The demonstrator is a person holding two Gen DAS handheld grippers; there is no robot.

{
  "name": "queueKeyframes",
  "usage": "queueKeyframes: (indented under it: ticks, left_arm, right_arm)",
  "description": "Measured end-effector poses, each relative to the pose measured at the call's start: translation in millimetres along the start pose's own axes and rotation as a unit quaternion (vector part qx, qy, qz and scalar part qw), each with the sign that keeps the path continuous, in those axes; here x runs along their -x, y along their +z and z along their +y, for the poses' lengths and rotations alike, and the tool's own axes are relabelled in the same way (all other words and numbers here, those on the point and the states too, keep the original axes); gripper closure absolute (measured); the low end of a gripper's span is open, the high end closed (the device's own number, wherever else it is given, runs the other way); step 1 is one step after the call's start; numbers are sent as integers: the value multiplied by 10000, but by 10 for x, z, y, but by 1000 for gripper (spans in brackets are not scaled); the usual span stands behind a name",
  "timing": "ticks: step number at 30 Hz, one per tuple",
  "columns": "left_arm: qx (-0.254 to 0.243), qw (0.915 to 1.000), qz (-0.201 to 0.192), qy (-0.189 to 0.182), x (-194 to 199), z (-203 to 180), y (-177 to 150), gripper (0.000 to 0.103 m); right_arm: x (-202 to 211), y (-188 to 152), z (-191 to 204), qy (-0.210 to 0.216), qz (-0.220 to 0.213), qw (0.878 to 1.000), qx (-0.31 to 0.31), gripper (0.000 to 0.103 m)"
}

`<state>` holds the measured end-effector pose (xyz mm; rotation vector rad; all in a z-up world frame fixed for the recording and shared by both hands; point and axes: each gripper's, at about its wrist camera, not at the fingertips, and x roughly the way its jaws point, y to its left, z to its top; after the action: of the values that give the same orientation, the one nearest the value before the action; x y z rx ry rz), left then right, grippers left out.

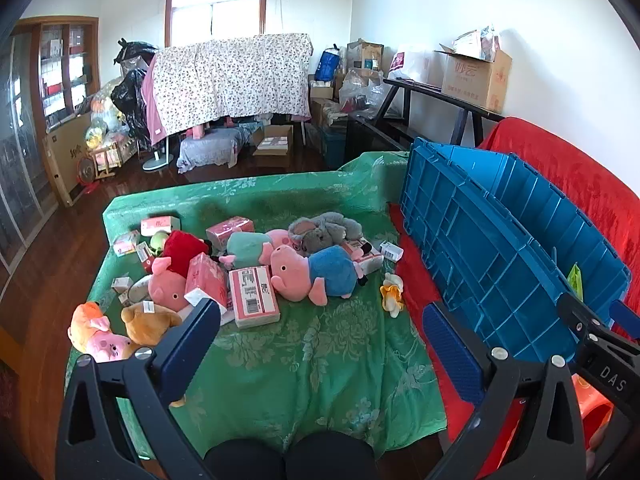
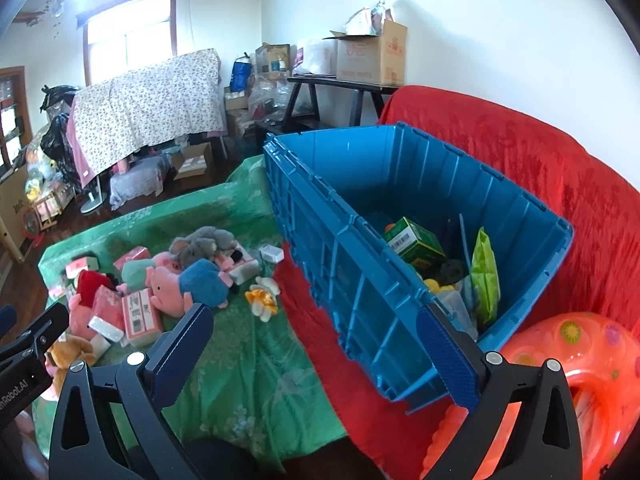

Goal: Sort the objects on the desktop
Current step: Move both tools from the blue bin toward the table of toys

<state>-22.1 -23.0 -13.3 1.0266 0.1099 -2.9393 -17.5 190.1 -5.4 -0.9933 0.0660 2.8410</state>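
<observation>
Left wrist view: the left gripper (image 1: 320,344) hangs released, nothing between its jaws, over a green floral-patterned cloth-covered bench (image 1: 280,360). Toward its far left corner lies a heap of soft plush pig toys (image 1: 316,276) in blue, red and teal, mixed with pink tissue packs (image 1: 256,296)

Right wrist view: the right gripper (image 2: 320,344) is likewise released and empty; a ribbed blue plastic crate (image 2: 360,280) stands on red cloth (image 2: 560,160) at the bench's right edge, holding a green carton (image 2: 414,242)
</observation>
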Motion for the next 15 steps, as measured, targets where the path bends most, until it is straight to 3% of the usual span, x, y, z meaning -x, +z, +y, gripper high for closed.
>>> queueKeyframes:
  ticks: [10,15]
  left_arm:
    - [168,9998,79,94,-95,200,1,0]
    - [293,9992,61,250,-153,494,45,0]
  right_arm:
    - [-83,-20,9,-41,82,9999,47,0]
    - [-155,47,143,116,103,9997,213,0]
